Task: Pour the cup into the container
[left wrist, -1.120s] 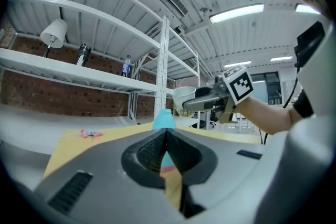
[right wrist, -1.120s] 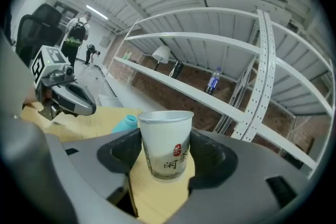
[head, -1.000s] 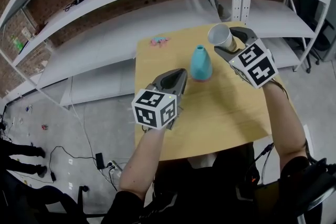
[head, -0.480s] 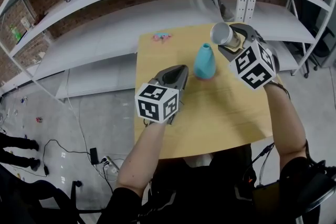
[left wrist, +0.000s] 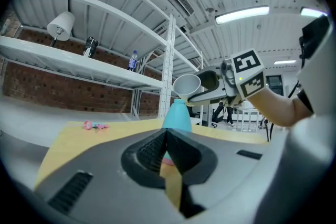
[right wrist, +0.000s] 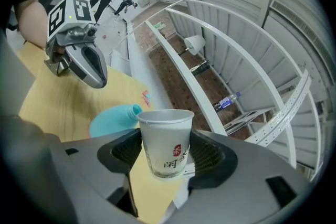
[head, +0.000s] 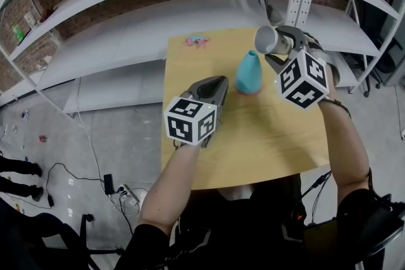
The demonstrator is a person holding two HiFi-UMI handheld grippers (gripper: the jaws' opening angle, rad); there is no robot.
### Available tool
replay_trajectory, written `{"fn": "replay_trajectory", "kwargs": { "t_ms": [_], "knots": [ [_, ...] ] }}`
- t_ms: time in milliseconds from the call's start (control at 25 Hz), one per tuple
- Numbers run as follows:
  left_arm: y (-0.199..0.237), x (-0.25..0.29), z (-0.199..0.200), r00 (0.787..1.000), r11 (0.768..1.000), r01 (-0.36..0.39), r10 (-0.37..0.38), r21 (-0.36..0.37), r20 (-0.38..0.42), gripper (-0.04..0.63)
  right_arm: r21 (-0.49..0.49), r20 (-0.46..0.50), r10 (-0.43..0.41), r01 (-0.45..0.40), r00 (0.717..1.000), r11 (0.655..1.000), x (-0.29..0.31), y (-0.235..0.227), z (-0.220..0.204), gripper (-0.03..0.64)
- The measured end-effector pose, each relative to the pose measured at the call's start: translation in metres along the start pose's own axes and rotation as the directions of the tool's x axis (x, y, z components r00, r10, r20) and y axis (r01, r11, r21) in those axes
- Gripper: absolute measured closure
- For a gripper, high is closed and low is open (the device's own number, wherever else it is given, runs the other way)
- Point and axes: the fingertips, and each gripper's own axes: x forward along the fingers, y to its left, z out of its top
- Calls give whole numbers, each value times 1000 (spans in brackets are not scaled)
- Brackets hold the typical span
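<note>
Near far table (head: 253,148) edge | right gripper (head: 278,49) pinches cup (head: 267,40) by container (head: 249,71) | left gripper (head: 219,85) closed

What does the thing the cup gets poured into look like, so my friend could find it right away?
Find the wooden table in front of the white shelves. Near its far middle stands the container, just below the tipped paper cup in the right gripper. It is the only turquoise thing there: wide at the bottom, narrow at the top, with a pink base.
</note>
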Motion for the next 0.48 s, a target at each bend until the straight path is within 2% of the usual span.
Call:
{"fn": "replay_trajectory", "kwargs": {
  "t_ms": [200, 480],
  "knots": [
    [-1, 2, -3, 1000, 1000, 9, -9, 2, -10, 595, -61, -17, -7, 6, 1000, 998, 2, 2, 3, 325],
    [-1, 1, -2, 1000, 1000, 19, -19, 0, -6, 595, -89, -33, -10, 7, 999, 996, 5, 2, 3, 325]
  ]
}}
